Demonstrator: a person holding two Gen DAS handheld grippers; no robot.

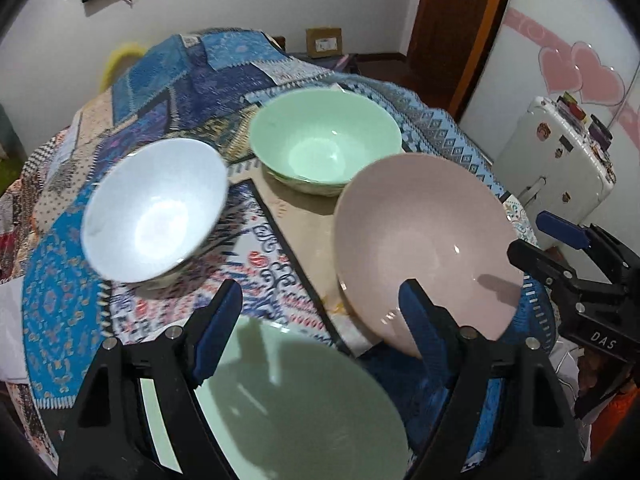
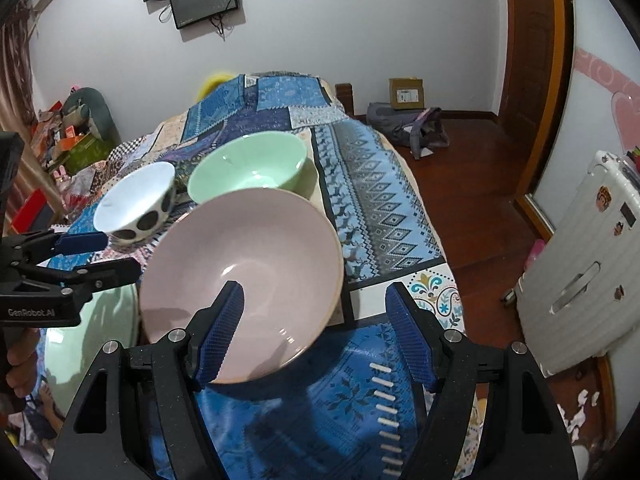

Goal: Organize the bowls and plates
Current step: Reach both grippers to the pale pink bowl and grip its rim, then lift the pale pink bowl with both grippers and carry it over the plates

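A pink plate (image 1: 424, 240) lies on the patterned bed cover, also in the right wrist view (image 2: 248, 264). A green plate (image 1: 296, 404) lies near me under my left gripper (image 1: 320, 320), which is open above its far rim. A green bowl (image 1: 324, 140) stands behind, and a white bowl with black dots (image 1: 156, 208) stands to the left. My right gripper (image 2: 316, 332) is open, its left finger over the pink plate's near edge. The green bowl (image 2: 248, 170), white bowl (image 2: 136, 200) and green plate (image 2: 96, 344) show in the right view too.
The bed cover (image 2: 380, 208) is patchwork blue. A white suitcase (image 2: 580, 280) stands on the wooden floor to the right. A grey bag (image 2: 408, 124) and a cardboard box (image 2: 406, 94) sit by the far wall. Clutter lies at the left (image 2: 68, 136).
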